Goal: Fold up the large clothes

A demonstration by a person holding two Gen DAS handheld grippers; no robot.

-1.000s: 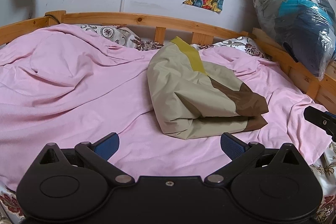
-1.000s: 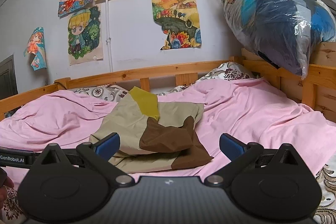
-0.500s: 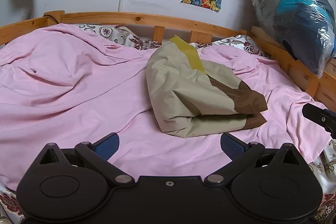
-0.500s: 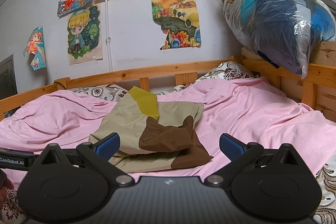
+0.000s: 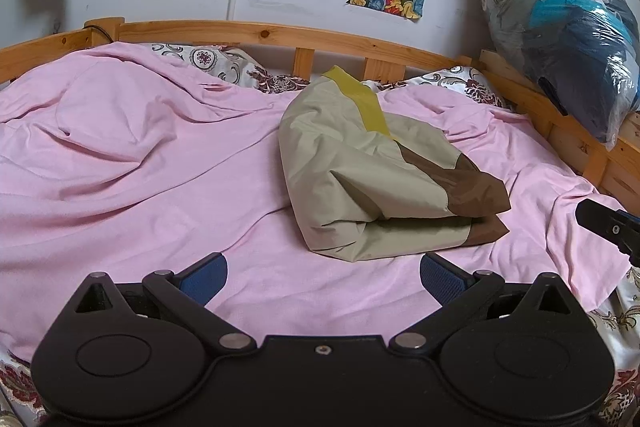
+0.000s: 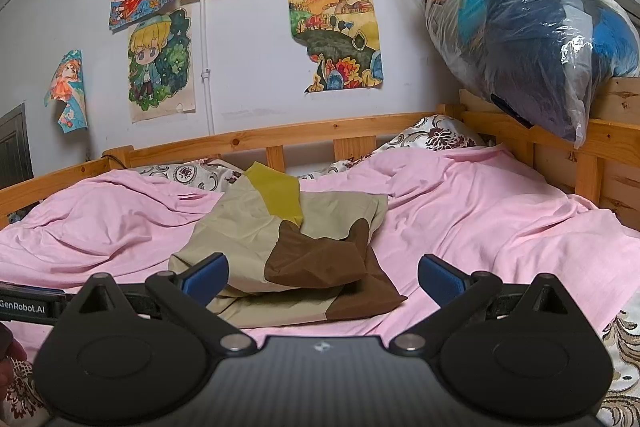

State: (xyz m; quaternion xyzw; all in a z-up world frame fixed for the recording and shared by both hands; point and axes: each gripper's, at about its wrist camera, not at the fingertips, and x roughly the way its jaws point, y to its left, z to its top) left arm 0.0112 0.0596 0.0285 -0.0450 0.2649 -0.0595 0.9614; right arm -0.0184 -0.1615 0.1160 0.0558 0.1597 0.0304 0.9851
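Khaki, olive and brown, the folded garment (image 5: 372, 183) lies mid-bed on the pink sheet (image 5: 132, 163). We hold our left gripper (image 5: 323, 277) and right gripper (image 6: 322, 277) spread, empty, near it. It seems finished; we'd flatten its puffy edge gently.

We are in a bedroom of a home, likely a child's by the look of the walls. A wooden bed frame (image 6: 336, 131) with slatted rails runs round a mattress covered by a rumpled pink sheet (image 5: 120, 163), and patterned pillows (image 6: 436, 137) lie against the head rail. Above it we see hand-coloured drawings (image 6: 334, 35) taped to the pale wall, cartoon figures and landscapes among them. A clear plastic bag of stuffed clothes (image 6: 516, 23) rests on the frame's corner. A folded beige, brown and yellow garment (image 5: 376, 171) lies on the sheet.
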